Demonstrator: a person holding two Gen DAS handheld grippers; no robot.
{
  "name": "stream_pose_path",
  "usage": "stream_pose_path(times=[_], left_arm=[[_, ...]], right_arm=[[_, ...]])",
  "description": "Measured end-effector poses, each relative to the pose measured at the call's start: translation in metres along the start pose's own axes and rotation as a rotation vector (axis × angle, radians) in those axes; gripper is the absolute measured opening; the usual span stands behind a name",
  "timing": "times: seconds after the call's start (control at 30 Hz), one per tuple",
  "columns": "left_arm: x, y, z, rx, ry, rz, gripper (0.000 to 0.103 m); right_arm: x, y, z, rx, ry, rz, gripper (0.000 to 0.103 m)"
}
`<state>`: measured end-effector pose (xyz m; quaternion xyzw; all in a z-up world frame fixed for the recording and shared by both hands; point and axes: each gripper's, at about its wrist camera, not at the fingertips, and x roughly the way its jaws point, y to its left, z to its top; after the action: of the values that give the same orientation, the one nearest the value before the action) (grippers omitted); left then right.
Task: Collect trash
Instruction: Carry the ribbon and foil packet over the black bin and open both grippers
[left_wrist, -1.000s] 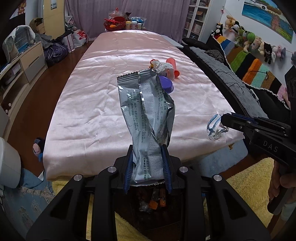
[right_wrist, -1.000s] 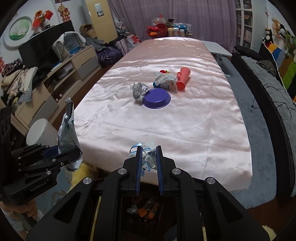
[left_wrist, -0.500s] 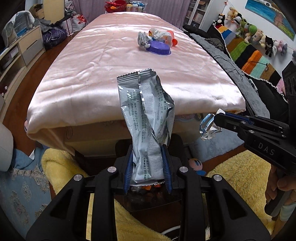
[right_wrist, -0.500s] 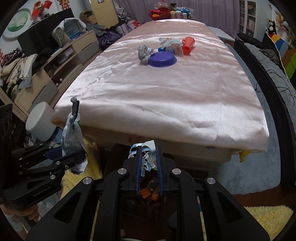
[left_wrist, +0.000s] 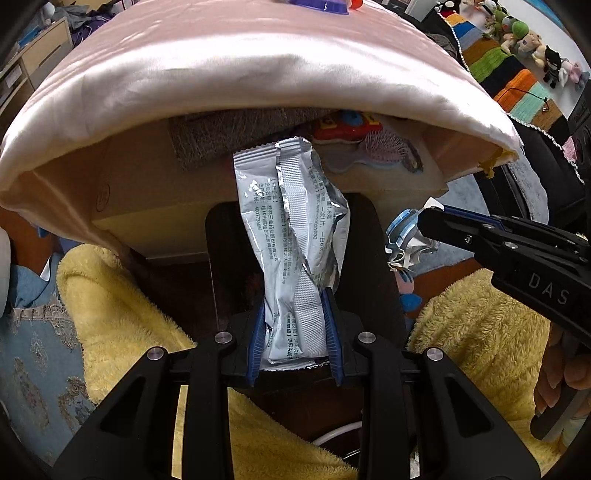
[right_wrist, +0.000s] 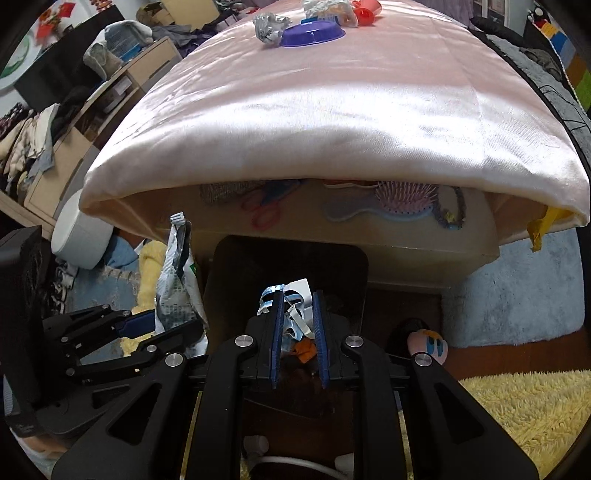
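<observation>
My left gripper (left_wrist: 293, 306) is shut on a long silver foil packet (left_wrist: 291, 206) that stands up between its blue pads. It hangs over a dark bin (left_wrist: 369, 258) on the floor below the table's near edge. To the right, my right gripper (left_wrist: 424, 221) holds a crumpled blue-and-white wrapper (left_wrist: 404, 240). In the right wrist view that wrapper (right_wrist: 295, 290) sits between the jaws of the right gripper (right_wrist: 298, 295), above the bin (right_wrist: 288, 258), which holds orange scraps (right_wrist: 306, 350). The left gripper (right_wrist: 173, 325) with its packet (right_wrist: 177, 273) is at left.
On the pink-clothed table (right_wrist: 332, 110) lie a purple bowl (right_wrist: 312, 35), crumpled foil (right_wrist: 267, 26) and a red cup (right_wrist: 365, 9). A shelf under it holds a hairbrush (right_wrist: 402, 199) and scissors (right_wrist: 266, 206). Yellow rug (left_wrist: 122, 314) flanks the bin. A white tub (right_wrist: 81, 236) stands left.
Both grippers have sunk and tipped downward, from above the table's edge to over the bin. Each keeps its piece of trash.
</observation>
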<state>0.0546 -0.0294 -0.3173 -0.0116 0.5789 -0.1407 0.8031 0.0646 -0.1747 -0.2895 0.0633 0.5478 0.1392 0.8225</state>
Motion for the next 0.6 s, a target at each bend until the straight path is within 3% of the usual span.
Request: stream_pose_path(times=[0.3, 0.33, 0.43, 0.5, 0.57, 0.6], left_arm=[[0.0057, 0.0032, 0.0, -0.011, 0.022, -0.004, 0.039], [0.0052, 0.0026, 0.0005, -0.01, 0.022, -0.006, 0.04], [0.0045, 0.0025, 0.0012, -0.008, 0.026, -0.006, 0.041], [0.0044, 0.0033, 0.0016, -0.012, 0.027, -0.004, 0.049], [0.0037, 0.0044, 0.0018, -0.014, 0.023, 0.008, 0.068], [0.0023, 0.0049, 0.0019, -0.013, 0.018, 0.018, 0.072]], right_arm=[[0.0021, -0.0005, 0.0055, 0.021, 0.009, 0.015, 0.019], [0.0021, -0.0003, 0.0057, 0.022, 0.01, 0.016, 0.022], [0.0019, -0.0008, 0.0071, 0.034, 0.002, 0.021, 0.049], [0.0008, -0.0015, 0.0074, 0.038, -0.003, 0.017, 0.05], [-0.0006, -0.0029, 0.0085, 0.046, -0.006, 0.017, 0.05], [-0.0014, -0.003, 0.0097, 0.05, -0.009, 0.014, 0.051]])
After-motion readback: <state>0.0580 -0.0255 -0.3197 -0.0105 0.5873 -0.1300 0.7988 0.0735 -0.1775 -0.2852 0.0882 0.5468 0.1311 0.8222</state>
